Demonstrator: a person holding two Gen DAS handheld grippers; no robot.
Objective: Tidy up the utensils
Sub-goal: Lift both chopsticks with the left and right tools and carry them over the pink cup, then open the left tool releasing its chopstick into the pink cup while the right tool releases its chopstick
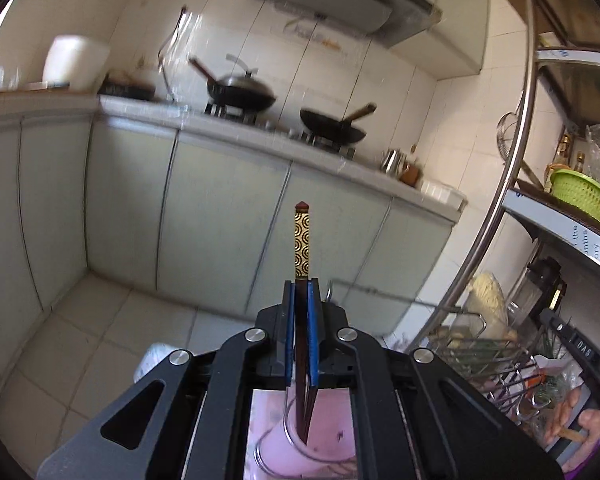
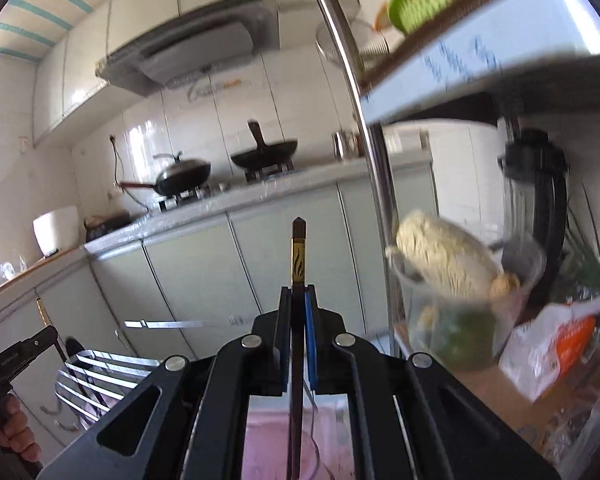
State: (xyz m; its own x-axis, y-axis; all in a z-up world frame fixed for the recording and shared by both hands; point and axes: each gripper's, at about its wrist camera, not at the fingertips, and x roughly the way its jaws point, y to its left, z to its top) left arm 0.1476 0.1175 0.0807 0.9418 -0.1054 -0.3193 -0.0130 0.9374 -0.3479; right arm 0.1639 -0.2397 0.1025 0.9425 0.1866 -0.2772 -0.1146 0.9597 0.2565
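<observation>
Left wrist view: my left gripper (image 1: pixel 301 292) has its blue-padded jaws clamped on a dark red-brown chopstick with a gold band of ring patterns (image 1: pixel 301 240). The chopstick stands upright between the pads, its capped end above them, its tapered end below over a pink surface (image 1: pixel 328 440). Beyond it runs the pale green-doored kitchen counter (image 1: pixel 228 168); on that counter sit a lidded black wok (image 1: pixel 240 90) and an open black wok (image 1: pixel 332 126). Right of the counter stands a steel-tube rack (image 1: pixel 512 184) carrying a green plastic basket (image 1: pixel 582 196).

Right wrist view: my right gripper (image 2: pixel 298 296) is likewise closed on a dark chopstick with a gold band bearing a flame mark (image 2: pixel 298 256), upright, capped end up. The counter lies behind it. Right of the counter, on the rack, a clear container holds what may be dried noodles (image 2: pixel 444 256); motion blur prevents certainty.
</observation>
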